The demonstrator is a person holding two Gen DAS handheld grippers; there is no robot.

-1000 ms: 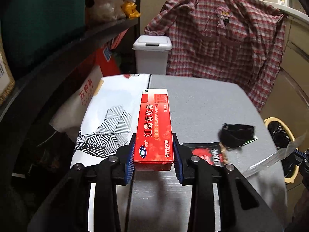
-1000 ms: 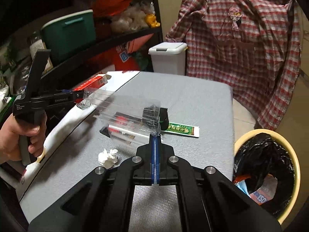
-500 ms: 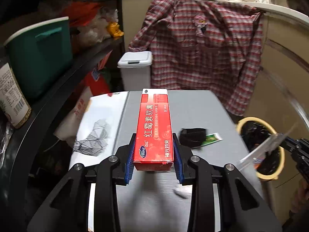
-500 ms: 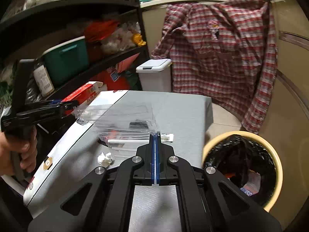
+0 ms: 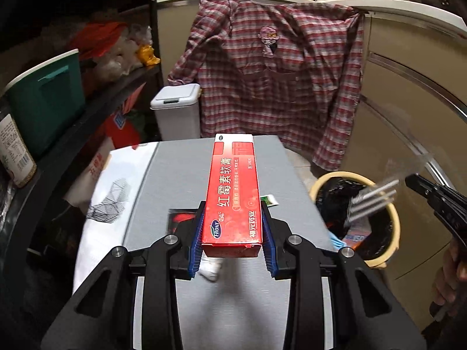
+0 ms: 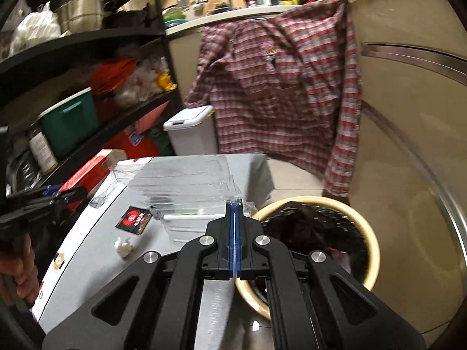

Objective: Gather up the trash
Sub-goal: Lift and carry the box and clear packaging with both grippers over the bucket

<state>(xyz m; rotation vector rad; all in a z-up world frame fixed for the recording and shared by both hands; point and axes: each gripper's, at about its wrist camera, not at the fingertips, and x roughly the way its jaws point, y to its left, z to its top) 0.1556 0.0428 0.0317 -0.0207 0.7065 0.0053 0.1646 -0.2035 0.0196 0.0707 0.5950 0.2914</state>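
My left gripper (image 5: 232,227) is shut on a long red carton (image 5: 233,186) and holds it level above the grey table (image 5: 175,169). My right gripper (image 6: 234,204) is shut on the edge of a clear plastic package (image 6: 186,180), held above the table edge beside the yellow bin (image 6: 344,207) lined with a black bag. In the left wrist view the clear package (image 5: 370,201) hangs blurred over the bin (image 5: 391,213). A white crumpled tissue (image 6: 124,245), a black and red wrapper (image 6: 134,218) and a green sachet (image 5: 270,199) lie on the table.
A black shelf rack (image 6: 87,40) with a teal tub (image 5: 43,108) stands at the left. A white lidded bin (image 5: 178,110) and a hanging plaid shirt (image 5: 277,81) are behind the table. A white patterned bag (image 5: 108,201) covers the table's left side.
Both grippers have risen and pulled back from the table. The right gripper has carried the clear package to the right, toward the yellow bin. The left still holds the carton.
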